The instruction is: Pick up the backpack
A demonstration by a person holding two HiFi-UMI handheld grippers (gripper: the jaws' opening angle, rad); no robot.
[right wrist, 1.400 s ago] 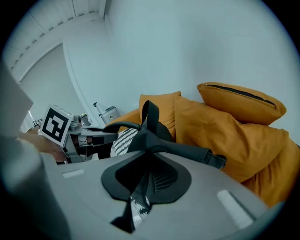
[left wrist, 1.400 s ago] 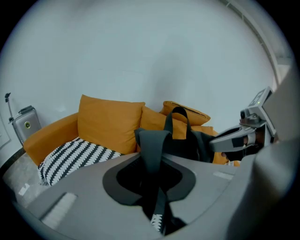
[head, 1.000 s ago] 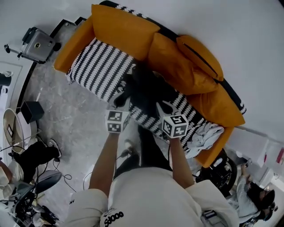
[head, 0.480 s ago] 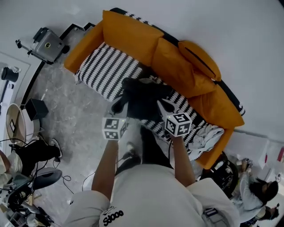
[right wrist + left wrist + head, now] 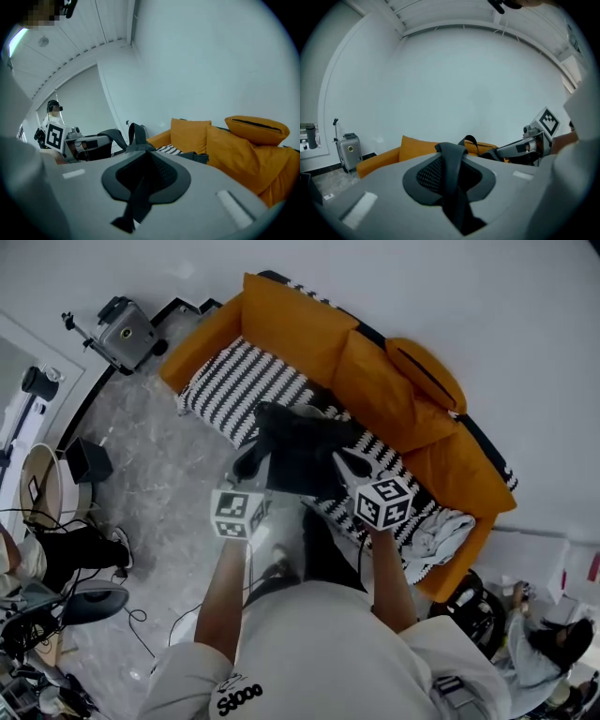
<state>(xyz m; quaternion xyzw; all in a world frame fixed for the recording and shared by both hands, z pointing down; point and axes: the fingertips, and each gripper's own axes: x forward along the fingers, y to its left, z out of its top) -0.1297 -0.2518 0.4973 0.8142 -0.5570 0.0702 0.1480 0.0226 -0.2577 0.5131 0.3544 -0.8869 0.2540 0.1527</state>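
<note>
The black backpack (image 5: 300,456) hangs in the air in front of the orange sofa (image 5: 291,320), above its striped seat (image 5: 230,390). My left gripper (image 5: 253,463) is shut on one of the bag's black straps (image 5: 452,187), which runs down between its jaws. At the bag's other side, my right gripper (image 5: 343,467) is shut on a second black strap (image 5: 139,192). The left gripper view shows the right gripper (image 5: 520,147) across the bag. The right gripper view shows the left gripper (image 5: 89,145) likewise, with the carry loop (image 5: 133,133) standing up between them.
Orange cushions (image 5: 427,371) and a crumpled grey cloth (image 5: 436,531) lie on the sofa's right part. A grey hard suitcase (image 5: 127,334) stands on the marble floor at the sofa's left end. Cables, stands and gear (image 5: 66,606) crowd the lower left. Another person (image 5: 539,643) crouches at the lower right.
Both grippers have risen with the backpack in them. The bag has come up off the striped seat and now hangs nearer to me.
</note>
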